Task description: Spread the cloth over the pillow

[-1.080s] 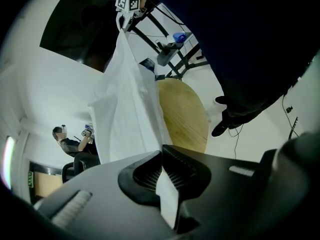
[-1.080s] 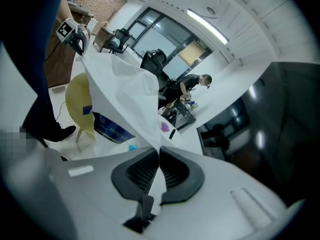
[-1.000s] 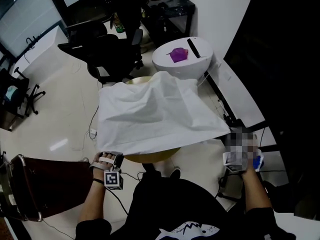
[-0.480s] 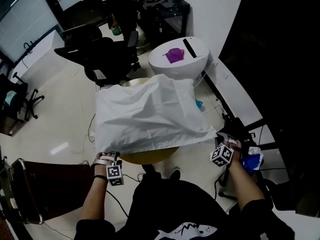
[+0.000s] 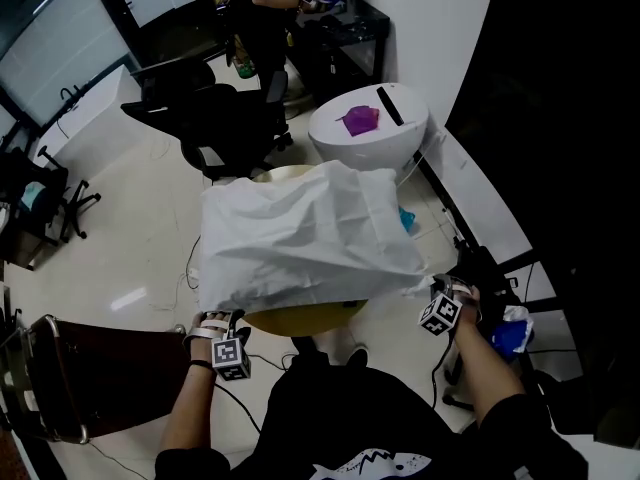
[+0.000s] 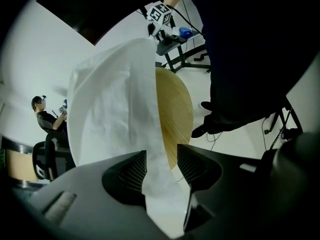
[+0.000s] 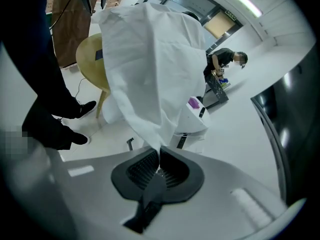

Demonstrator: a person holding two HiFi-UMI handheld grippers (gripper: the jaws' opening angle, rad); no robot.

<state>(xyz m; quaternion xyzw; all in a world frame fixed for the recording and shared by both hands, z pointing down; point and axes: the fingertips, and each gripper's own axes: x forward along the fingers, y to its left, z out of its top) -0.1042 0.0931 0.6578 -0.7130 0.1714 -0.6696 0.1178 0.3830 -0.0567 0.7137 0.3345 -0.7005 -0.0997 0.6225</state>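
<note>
White cloth (image 5: 310,238) is draped over the round wooden table (image 6: 176,109), pillow presumably hidden underneath. One corner is pinched in the right gripper (image 7: 158,166). On the left gripper (image 6: 161,166) the jaws have just been opening, cloth loose between them. Release stage, probably, so the right corner is to be let go next.

There is one white cloth (image 5: 300,243), one wooden table (image 5: 300,320) beneath it, and two grippers: one left gripper (image 5: 214,320) and one right gripper (image 5: 437,290). One white table (image 5: 335,138) bears one purple object (image 5: 361,119) and one black bar (image 5: 389,104) by its far edge. Dark office chairs (image 5: 225,133) seem to number two, though the dim background may hold more.
</note>
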